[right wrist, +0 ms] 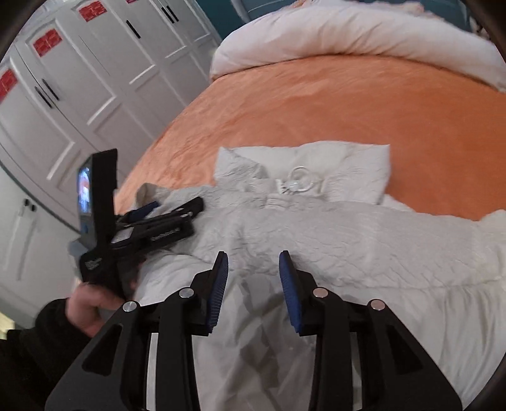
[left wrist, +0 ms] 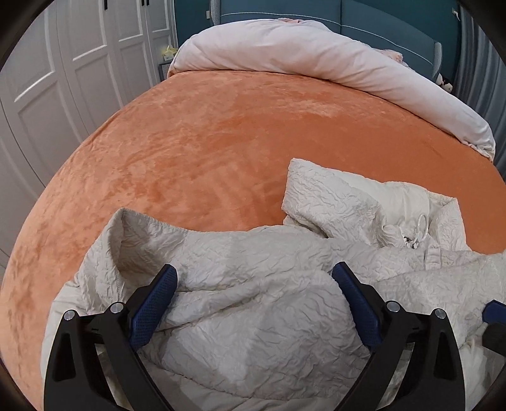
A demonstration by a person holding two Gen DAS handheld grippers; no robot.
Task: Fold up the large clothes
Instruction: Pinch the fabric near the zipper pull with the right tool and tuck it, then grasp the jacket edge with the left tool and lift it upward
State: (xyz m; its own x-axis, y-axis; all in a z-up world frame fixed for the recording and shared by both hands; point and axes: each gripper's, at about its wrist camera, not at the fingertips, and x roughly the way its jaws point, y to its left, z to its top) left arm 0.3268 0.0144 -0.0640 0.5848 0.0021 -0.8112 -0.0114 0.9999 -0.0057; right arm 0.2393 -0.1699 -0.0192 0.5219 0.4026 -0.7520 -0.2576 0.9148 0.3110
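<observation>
A cream, crinkled padded jacket [left wrist: 253, 316] lies rumpled on the orange bed cover [left wrist: 221, 132], at the near end of the bed. Its collar, with a clear ring tag [right wrist: 300, 183], points toward the head of the bed. My left gripper [left wrist: 254, 275] hovers over the jacket's left part with its jaws wide open; fabric bulges beneath them but nothing is clamped. The right wrist view shows the left gripper [right wrist: 174, 207] held by a hand [right wrist: 91, 303] in a dark sleeve. My right gripper [right wrist: 253, 262] is open above the jacket's middle [right wrist: 316, 240], with a gap between its blue pads [right wrist: 218, 284].
A pale duvet [left wrist: 316, 53] is rolled up across the head of the bed, against a teal headboard [left wrist: 379, 22]. White wardrobe doors [right wrist: 79, 79] run along the left side of the bed. Bare orange cover lies between the jacket and the duvet.
</observation>
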